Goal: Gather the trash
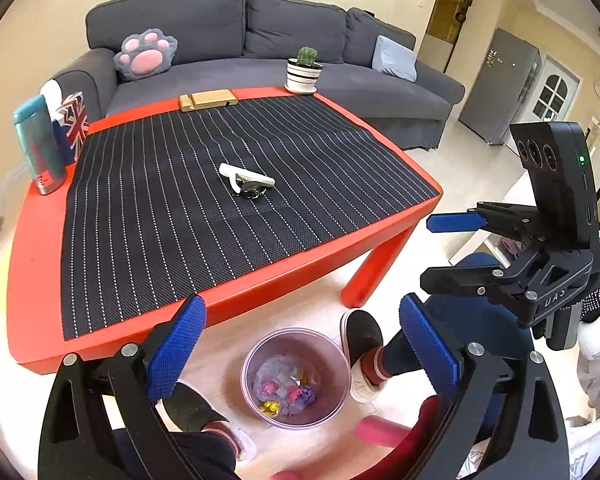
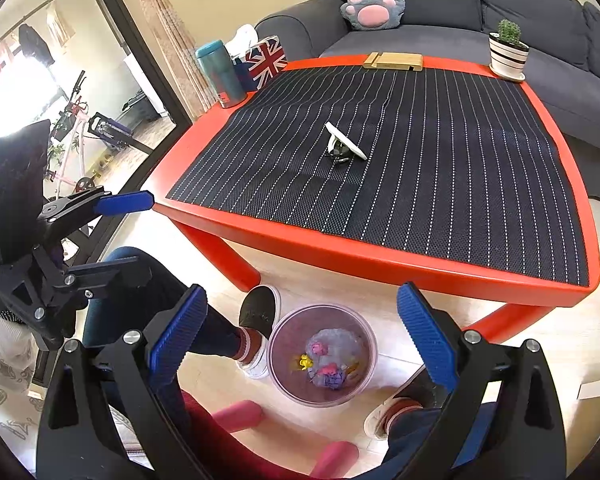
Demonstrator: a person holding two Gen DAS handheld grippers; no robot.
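Both grippers, left (image 1: 300,354) and right (image 2: 302,338), are hanging released over the floor bin (image 1: 294,378), while the white-and-black scrap (image 1: 247,179) is lying mid-counter (image 1: 36,280), ahead of both, neither clearly nearer.

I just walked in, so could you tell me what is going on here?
A seated person holds the left gripper and right gripper, both with jaws open and empty, above a bin on the floor that already holds colourful scraps. On the red table, only a small white-and-black item remains mid-mat.
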